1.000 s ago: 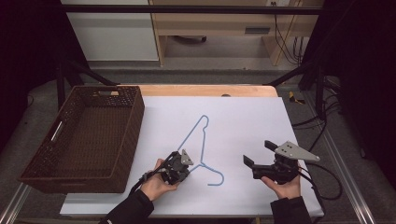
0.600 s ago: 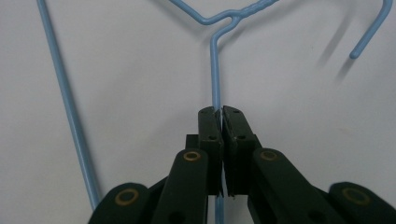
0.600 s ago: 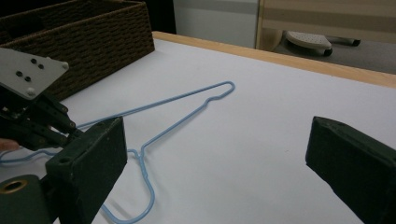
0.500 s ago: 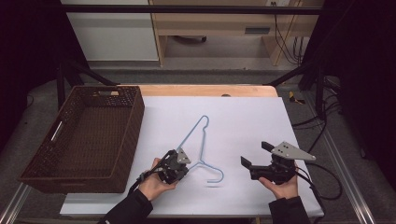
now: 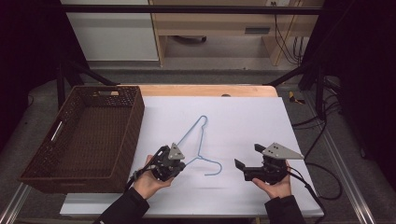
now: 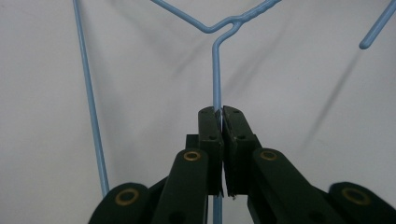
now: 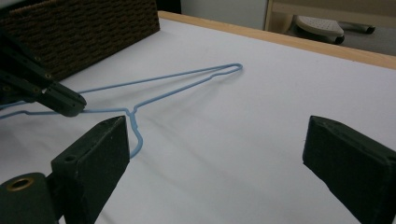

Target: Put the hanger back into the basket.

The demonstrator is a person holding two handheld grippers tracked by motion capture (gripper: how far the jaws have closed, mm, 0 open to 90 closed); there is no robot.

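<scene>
The left gripper (image 5: 173, 160), clamped on the blue wire hanger (image 5: 198, 135), has dragged it nearer across the table (image 5: 243, 116), while the right gripper (image 5: 247, 164) waits with jaws apart.

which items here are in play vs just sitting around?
In play:
- blue wire hanger, pinched by the left tongs
- right tongs, open, near the hook end

Lying about:
- brown wicker basket, on the table's left, untouched

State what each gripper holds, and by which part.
The left gripper pinches the blue wire hanger on one wire arm near the neck. The right gripper is open, holding nothing.
</scene>
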